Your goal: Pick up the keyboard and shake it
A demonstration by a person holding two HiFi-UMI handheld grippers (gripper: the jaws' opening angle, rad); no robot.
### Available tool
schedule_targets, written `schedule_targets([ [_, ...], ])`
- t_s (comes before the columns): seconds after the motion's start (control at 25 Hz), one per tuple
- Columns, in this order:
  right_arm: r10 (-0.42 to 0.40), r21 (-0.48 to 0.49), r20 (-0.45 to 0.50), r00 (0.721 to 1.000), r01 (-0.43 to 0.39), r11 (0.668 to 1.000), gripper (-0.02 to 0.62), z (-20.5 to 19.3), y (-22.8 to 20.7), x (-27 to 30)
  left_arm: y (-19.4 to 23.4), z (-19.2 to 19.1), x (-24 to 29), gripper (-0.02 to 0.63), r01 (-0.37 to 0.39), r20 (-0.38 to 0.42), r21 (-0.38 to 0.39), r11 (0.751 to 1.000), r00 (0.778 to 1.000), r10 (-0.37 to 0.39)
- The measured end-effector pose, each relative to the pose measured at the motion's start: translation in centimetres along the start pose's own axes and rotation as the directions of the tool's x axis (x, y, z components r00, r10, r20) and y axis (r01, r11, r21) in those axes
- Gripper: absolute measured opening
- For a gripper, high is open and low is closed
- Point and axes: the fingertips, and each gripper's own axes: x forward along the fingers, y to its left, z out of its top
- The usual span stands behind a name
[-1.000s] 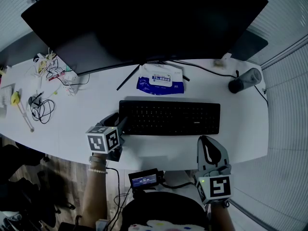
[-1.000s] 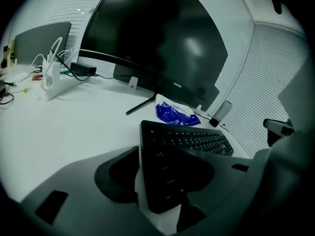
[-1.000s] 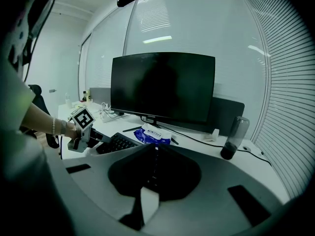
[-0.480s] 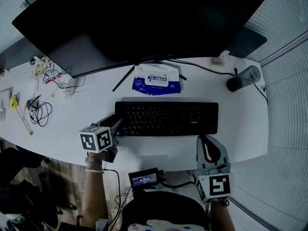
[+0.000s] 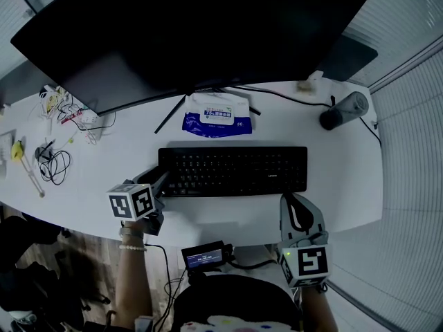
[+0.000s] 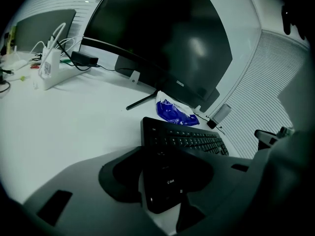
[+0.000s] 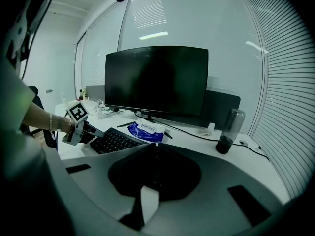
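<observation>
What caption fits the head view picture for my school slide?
Left gripper, jaws just closing slightly, straddles one end of the keyboard; right gripper shut.

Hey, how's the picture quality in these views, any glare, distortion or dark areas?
Head view: dim and bluish; the monitor is a near-black mass, the desk edge bows. Left gripper view: strong fisheye, black corners, a soft glare patch on the monitor, the keyboard dark. Right gripper view: brightest, with the window blinds curved.

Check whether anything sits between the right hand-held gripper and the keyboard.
Nothing visible does. Only bare desk lies between the right hand-held gripper, shut at the desk's front edge, and the keyboard at its right front corner.
</observation>
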Motion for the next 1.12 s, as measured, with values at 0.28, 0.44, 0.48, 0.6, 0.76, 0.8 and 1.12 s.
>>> schedule_targets([
  [0.28, 0.009, 0.063, -0.081, 0.997, -0.004, 0.998, 0.044, -3.5, -2.6, 1.1, -0.9, 1.0, -1.7, 0.170, -0.012, 0.066, -0.005, 1.000, 0.998, 0.012],
  [0.44, 0.017, 0.152, -0.139, 0.990, 0.004, 0.988, 0.052, -5.7, -5.3, 2.6, -1.8, 2.0, -2.8, 0.170, -0.024, 0.097, 0.014, 1.000, 0.995, 0.023],
  [0.48, 0.028, 0.177, -0.153, 0.988, 0.000, 0.984, 0.096, -6.3, -6.1, 3.0, -2.0, 2.3, -3.1, 0.170, -0.029, 0.104, 0.017, 0.999, 0.994, 0.027],
  [0.6, 0.051, 0.237, -0.181, 0.982, -0.007, 0.972, 0.178, -7.8, -8.4, 4.7, -2.7, 2.9, -3.7, 0.170, -0.041, 0.126, 0.031, 0.999, 0.991, 0.037],
  [0.76, 0.092, 0.321, -0.193, 0.977, -0.025, 0.947, 0.227, -8.7, -10.8, 7.0, -3.5, 3.8, -4.4, 0.169, -0.059, 0.151, 0.050, 0.997, 0.987, 0.051],
  [0.8, 0.104, 0.337, -0.199, 0.974, -0.031, 0.941, 0.238, -8.9, -11.3, 7.5, -3.8, 4.0, -4.6, 0.169, -0.063, 0.157, 0.053, 0.997, 0.986, 0.054],
  [1.12, 0.199, 0.410, -0.257, 0.946, -0.080, 0.908, 0.267, -11.0, -12.8, 10.2, -5.2, 4.2, -4.9, 0.169, -0.087, 0.173, 0.061, 0.994, 0.982, 0.075],
])
